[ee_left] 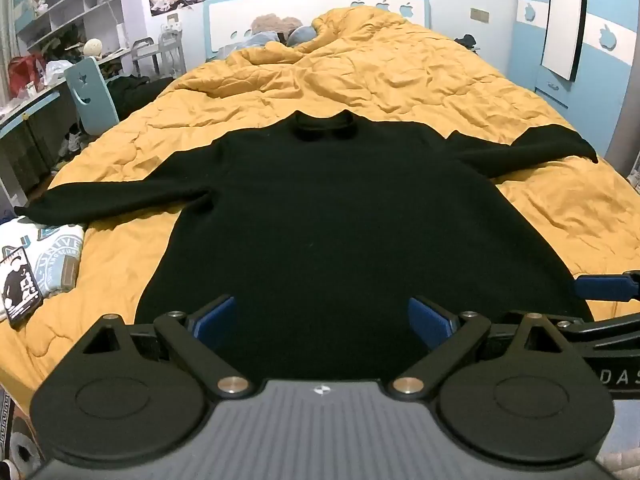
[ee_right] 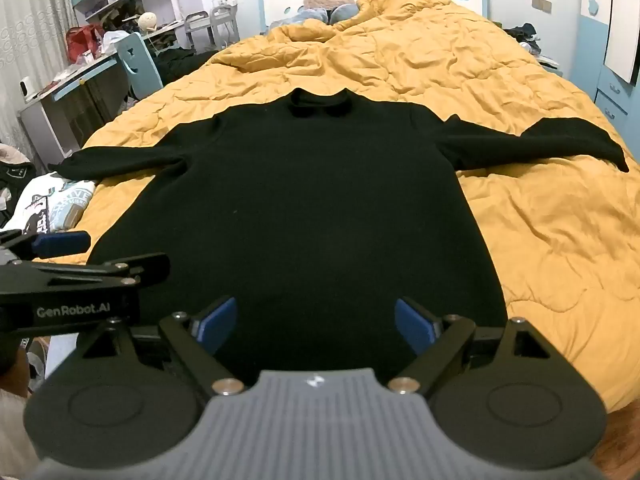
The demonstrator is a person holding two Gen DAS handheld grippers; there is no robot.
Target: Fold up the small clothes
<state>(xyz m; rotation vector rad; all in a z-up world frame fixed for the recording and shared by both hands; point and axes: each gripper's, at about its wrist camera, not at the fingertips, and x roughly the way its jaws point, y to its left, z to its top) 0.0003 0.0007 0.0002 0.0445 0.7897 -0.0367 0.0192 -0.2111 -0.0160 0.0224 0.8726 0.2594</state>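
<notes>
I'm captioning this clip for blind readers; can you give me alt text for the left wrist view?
A black sweater lies flat, sleeves spread, on a yellow quilt. The left gripper hovers open over its hem, the right gripper at the edge.

One black sweater [ee_left: 320, 216], two hand-held grippers [ee_left: 321, 316], one bed [ee_left: 400, 80].

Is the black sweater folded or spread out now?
Spread out: the sweater lies flat on the quilt, both sleeves stretched sideways.
</notes>
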